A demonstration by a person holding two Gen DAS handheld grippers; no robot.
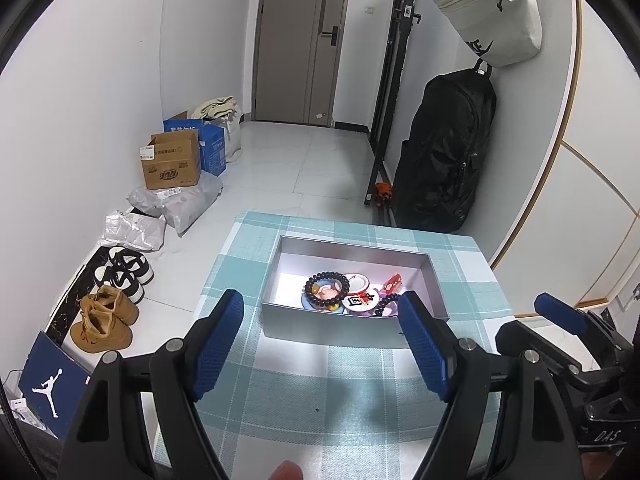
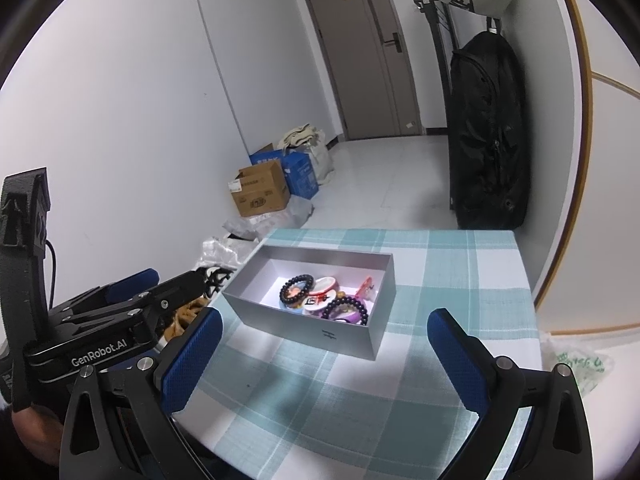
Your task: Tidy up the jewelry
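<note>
At the bottom of the left wrist view we've got our left gripper [image 1: 320, 312] spread wide with nothing between the blue pads [image 1: 218, 344], hanging above the checked tablecloth [image 1: 320, 392]. Just past the fingertips, center frame, sits the grey open-top box [image 1: 352, 316], and all the jewelry is piled at its near end. There's a dark beaded bracelet [image 1: 326, 289] lying on top of some round painted pieces, a white disc with a red-and-black character [image 1: 359, 301] beside it, a second dark purple beaded bracelet [image 1: 387, 303] partly hidden behind the right finger, and a small red charm [image 1: 393, 282] toward the right wall of the box. The other gripper pokes in at the lower right edge of this view.

Over in the right wrist view, our right gripper [image 2: 325, 318] is also wide apart and holding nothing, low in the frame over the same cloth. The box [image 2: 340, 330] sits center frame, turned at an angle, with both bracelets [image 2: 297, 288] and the discs inside. The left gripper shows at the lower left of this view.

Further out: tan boots [image 1: 105, 320] and black-and-white sneakers [image 1: 126, 270] along the left wall, a brown cardboard box [image 1: 172, 162] and blue carton [image 1: 214, 146] behind them, a black backpack [image 1: 446, 148] hanging at right under a white bag [image 1: 490, 12], and a brown door [image 1: 302, 40] at the top.
</note>
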